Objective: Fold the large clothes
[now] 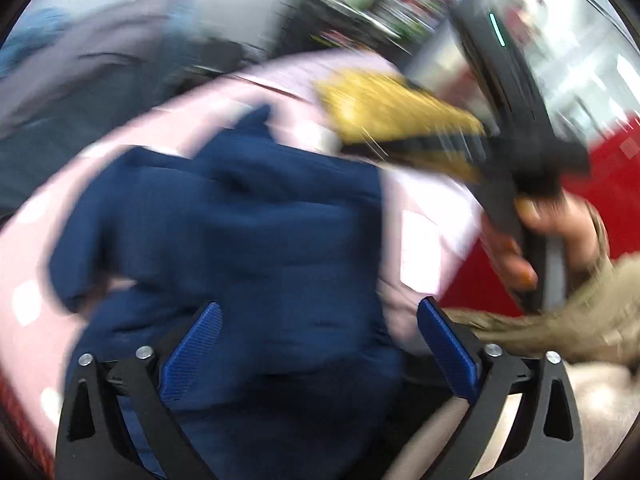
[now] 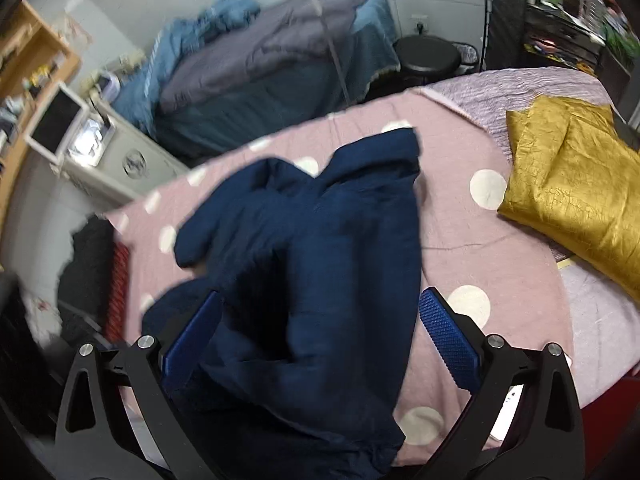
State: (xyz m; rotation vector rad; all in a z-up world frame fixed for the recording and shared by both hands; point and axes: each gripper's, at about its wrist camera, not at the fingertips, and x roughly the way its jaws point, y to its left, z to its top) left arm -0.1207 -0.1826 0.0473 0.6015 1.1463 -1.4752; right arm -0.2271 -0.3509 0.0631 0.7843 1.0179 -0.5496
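Note:
A dark navy garment (image 2: 316,240) lies crumpled on a pink sheet with white dots (image 2: 472,240); it also shows in the blurred left wrist view (image 1: 240,224). My left gripper (image 1: 320,320) is open just above the garment's near part, with cloth between the spread blue fingers (image 1: 448,344). My right gripper (image 2: 320,312) is open over the garment's near end, its fingers (image 2: 448,336) spread on either side of the cloth. The right gripper's black body and the hand holding it (image 1: 532,184) appear at the right of the left wrist view.
A folded golden cloth (image 2: 572,196) lies on the bed's far right (image 1: 400,116). Behind is another bed with grey and blue bedding (image 2: 272,64), a black stool (image 2: 432,56), a white cabinet (image 2: 116,160) at left, and a black rack (image 2: 532,20) at right.

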